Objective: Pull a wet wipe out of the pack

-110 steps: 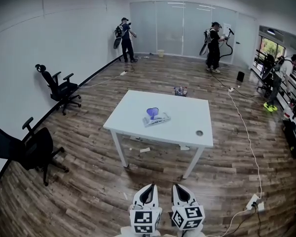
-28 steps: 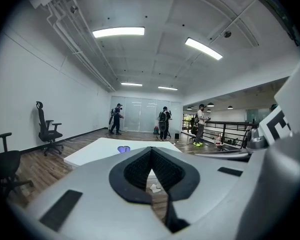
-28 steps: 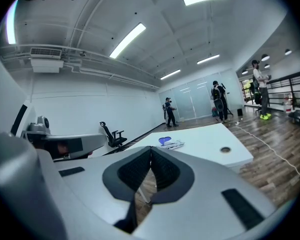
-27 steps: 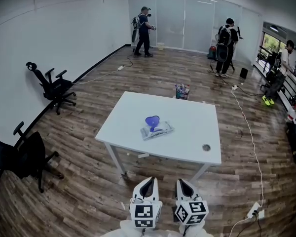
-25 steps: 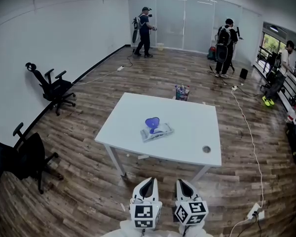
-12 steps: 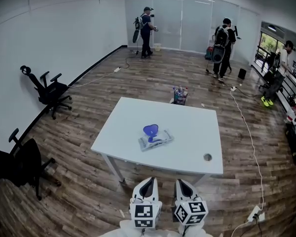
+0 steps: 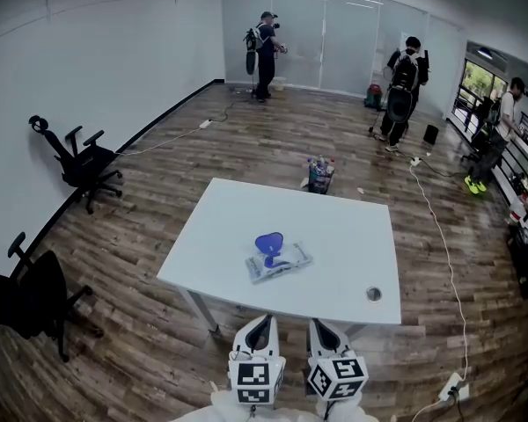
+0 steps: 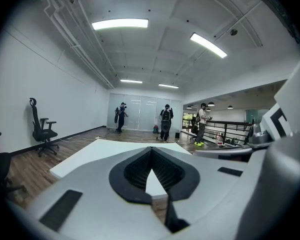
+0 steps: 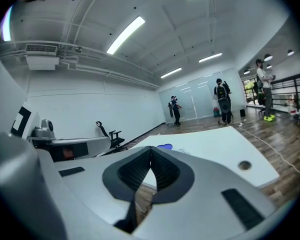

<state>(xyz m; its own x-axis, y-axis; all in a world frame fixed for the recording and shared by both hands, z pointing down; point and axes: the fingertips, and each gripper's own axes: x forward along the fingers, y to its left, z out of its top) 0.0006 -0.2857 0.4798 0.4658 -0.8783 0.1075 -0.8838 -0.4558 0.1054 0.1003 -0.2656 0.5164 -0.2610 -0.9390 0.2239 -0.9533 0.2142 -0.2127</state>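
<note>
The wet wipe pack (image 7: pixel 278 263) lies flat near the middle of the white table (image 7: pixel 220 236), with its blue lid (image 7: pixel 268 242) standing open. In the right gripper view only the blue lid (image 9: pixel 164 146) shows, low over the tabletop (image 9: pixel 215 146). My left gripper (image 7: pixel 261 327) and right gripper (image 7: pixel 321 331) hang side by side at the bottom of the head view, short of the table's near edge. Both have their jaws shut with nothing between them. The left gripper (image 8: pixel 151 155) points level at the table (image 8: pixel 97 151). The right gripper (image 9: pixel 151 153) looks the same way.
Two office chairs (image 7: pixel 79 161) stand by the left wall. Bottles (image 7: pixel 319 175) sit on the floor behind the table. A cable with a power strip (image 7: pixel 451 385) runs along the floor at right. Three people (image 7: pixel 266 44) stand far off. A cable hole (image 7: pixel 374 294) marks the table's right corner.
The table and pack have drawn nearer and lower in the head view. Both grippers keep their place at the bottom edge, still shut. The far people have shifted.
</note>
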